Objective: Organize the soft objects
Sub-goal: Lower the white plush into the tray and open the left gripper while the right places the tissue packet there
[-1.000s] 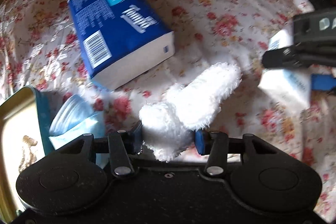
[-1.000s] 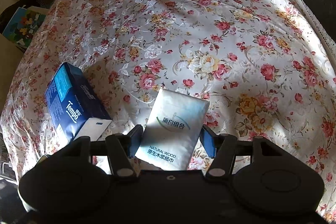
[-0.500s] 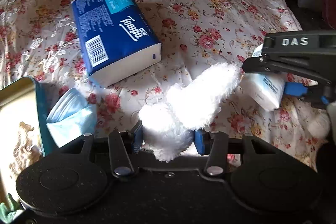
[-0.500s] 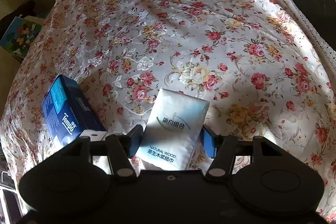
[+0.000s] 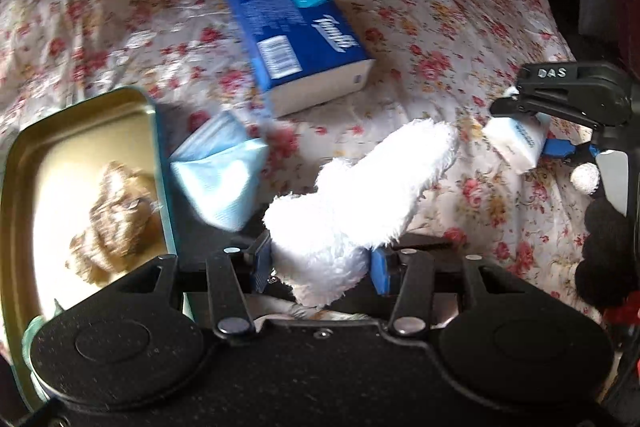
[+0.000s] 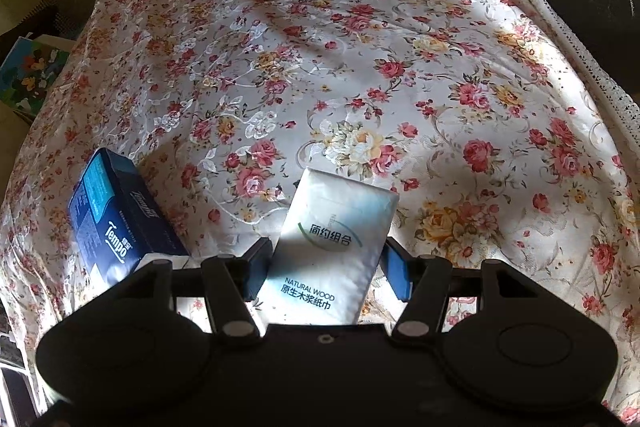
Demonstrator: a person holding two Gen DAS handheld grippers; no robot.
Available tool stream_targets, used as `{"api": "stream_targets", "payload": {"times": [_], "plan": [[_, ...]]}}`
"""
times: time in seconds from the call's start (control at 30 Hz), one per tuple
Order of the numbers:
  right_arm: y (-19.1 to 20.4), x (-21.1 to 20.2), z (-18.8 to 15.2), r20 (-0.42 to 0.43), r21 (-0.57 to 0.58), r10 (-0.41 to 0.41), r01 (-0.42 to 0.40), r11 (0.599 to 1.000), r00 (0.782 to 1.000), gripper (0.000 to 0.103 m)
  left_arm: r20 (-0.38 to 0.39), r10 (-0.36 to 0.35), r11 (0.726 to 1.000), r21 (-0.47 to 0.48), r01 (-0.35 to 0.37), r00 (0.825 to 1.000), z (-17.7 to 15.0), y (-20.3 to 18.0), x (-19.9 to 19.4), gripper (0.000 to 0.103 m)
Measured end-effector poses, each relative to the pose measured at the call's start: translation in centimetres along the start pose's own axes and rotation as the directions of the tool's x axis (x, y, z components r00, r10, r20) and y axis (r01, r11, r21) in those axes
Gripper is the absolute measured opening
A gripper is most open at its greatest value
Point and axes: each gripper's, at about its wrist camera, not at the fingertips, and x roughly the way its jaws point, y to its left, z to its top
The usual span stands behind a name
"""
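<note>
A white plush piece (image 5: 360,195) is being clamped between the blue pads of the left gripper (image 5: 320,263), its free end pointing toward 1 o'clock above the floral cloth (image 5: 440,7). A white tissue pack (image 6: 332,251) is being gripped by the right gripper (image 6: 328,267), with a blue tissue pack (image 6: 112,223) lying at its 9 o'clock. An open tin (image 5: 152,131) is being shown at 9 o'clock of the plush, a pale blue packet (image 5: 220,175) resting between them.
</note>
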Motion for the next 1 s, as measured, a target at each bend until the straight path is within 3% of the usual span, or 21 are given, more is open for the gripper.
{"api": "stream_targets", "payload": {"times": [0.33, 0.57, 0.83, 1.0], "plan": [[0.1, 0.6, 0.0, 0.007, -0.020, -0.056, 0.056, 0.998, 0.998, 0.059, 0.055, 0.037, 0.996, -0.081, -0.032, 0.998, 0.0, 5.0, -3.1, 0.047], [0.8, 0.6, -0.3, 0.029, -0.050, -0.071, 0.073, 0.996, 0.997, 0.059, 0.097, 0.104, 0.987, -0.135, -0.091, 0.990, 0.5, 9.2, -5.7, 0.047], [1.9, 0.4, -0.8, 0.067, -0.107, -0.097, 0.104, 0.989, 0.993, 0.059, 0.150, 0.192, 0.964, -0.216, -0.158, 0.970, 0.2, 14.9, -7.8, 0.047], [2.8, -0.4, -1.3, 0.110, -0.147, -0.110, 0.126, 0.981, 0.988, 0.059, 0.122, 0.216, 0.944, -0.280, -0.175, 0.969, -0.6, 18.2, -7.7, 0.047]]}}
